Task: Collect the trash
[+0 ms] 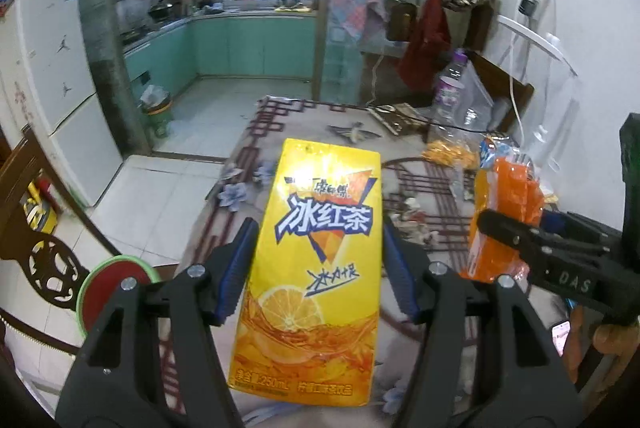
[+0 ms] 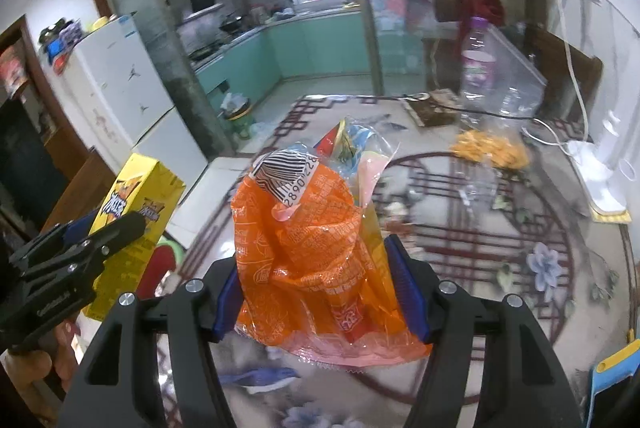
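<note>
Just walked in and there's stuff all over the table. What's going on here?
A person is clearing trash with a hand-held claw in each hand. The left claw is clamped on a yellow iced tea carton, and the right claw grips a crumpled orange snack wrapper; both are lifted above the table. A clear plastic bottle and a bag of yellow snacks remain on the table. A green trash bin stands on the kitchen floor beyond.

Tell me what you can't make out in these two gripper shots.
- Left wrist view: back of the yellow tea carton in the left gripper faces away.
- Right wrist view: the orange wrapper in the right gripper is crumpled; its print is unreadable.
- Both views: bin contents too small.
- Right wrist view: table blurred.
</note>
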The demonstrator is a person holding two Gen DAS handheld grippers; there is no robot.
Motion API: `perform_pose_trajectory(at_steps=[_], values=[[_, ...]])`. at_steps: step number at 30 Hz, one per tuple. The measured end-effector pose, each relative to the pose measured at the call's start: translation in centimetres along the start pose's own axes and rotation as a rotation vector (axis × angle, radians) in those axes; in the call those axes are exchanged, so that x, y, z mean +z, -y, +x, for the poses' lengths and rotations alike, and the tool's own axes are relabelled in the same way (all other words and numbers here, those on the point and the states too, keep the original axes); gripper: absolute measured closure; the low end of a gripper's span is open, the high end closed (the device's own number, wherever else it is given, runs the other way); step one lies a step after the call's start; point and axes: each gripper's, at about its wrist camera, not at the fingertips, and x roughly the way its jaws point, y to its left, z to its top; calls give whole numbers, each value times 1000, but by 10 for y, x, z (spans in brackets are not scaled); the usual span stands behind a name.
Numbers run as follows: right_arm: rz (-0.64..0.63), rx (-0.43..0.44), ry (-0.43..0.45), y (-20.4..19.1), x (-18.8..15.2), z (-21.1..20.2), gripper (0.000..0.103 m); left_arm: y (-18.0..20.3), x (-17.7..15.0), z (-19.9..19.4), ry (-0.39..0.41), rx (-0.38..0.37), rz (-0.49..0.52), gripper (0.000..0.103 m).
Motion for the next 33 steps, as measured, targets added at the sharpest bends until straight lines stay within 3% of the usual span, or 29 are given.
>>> perform_pose_trajectory(at_steps=[26,29,33], values=[[-28,-57,10,-137,3,33,41,-130,5,-8,19,-56,4,46],[-31,-51,3,-152,2,39,40,-145,3,-7,8,-51,3,51],[-41,-47,-5,-169,2,49,40,-168,-4,3,-37,-58,-12,49]])
